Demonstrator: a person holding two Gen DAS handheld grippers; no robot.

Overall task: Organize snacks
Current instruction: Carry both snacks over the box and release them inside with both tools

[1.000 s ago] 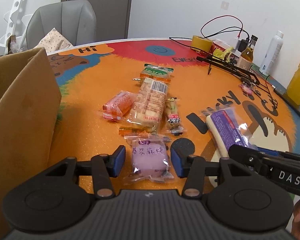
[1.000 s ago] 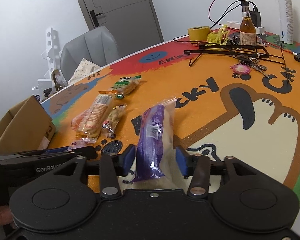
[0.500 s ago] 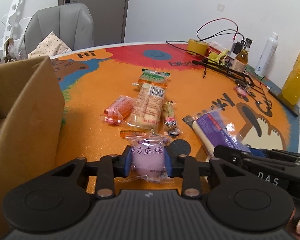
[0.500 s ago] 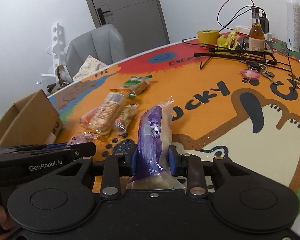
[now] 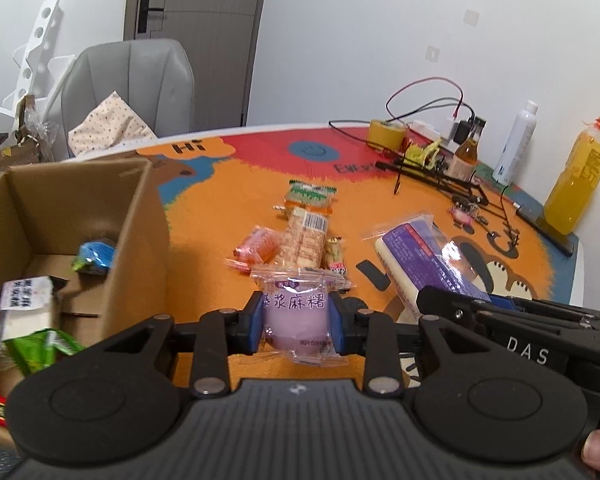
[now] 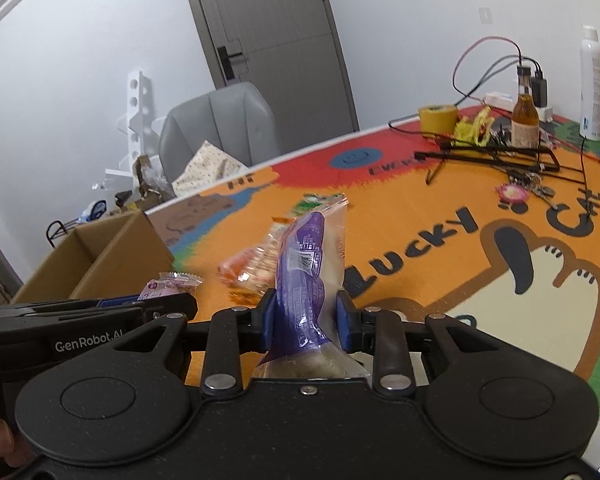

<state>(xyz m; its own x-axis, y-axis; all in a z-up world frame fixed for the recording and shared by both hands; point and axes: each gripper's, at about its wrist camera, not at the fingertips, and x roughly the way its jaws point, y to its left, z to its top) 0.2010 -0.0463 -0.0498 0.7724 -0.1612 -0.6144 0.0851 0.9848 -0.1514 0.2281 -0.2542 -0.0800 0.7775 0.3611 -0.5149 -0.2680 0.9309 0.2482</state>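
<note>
The left gripper (image 5: 296, 326) is clamped across the middle of a small pink mochi packet (image 5: 294, 314), and the right gripper (image 6: 306, 320) pinches a long purple-wrapped cake pack (image 6: 308, 272) near its lower end, so that most of the pack stands up beyond the jaws. Both snacks appear to hang clear of the orange cartoon mat (image 5: 204, 248). Both look light, soft and crinkly; the film is probably slippery, and the filling likely squashes under a hard squeeze. The mochi is best held across its plump centre, as now, while the long pack may droop or swing, so a hold nearer its midpoint would steady it. In the left wrist view the open cardboard box (image 5: 148, 216) sits at about nine o'clock with a few wrapped snacks already inside, its near wall rising between the grippers and its floor. At twelve o'clock, a loose cluster stays on the mat: a biscuit sleeve (image 5: 306, 236), an orange-pink packet (image 5: 256, 244) and a green-topped pack (image 5: 310, 196). At two o'clock lie a black wire rack (image 5: 440, 176), cables, a tape roll (image 5: 388, 132) and bottles, well away from the route to the box.
</note>
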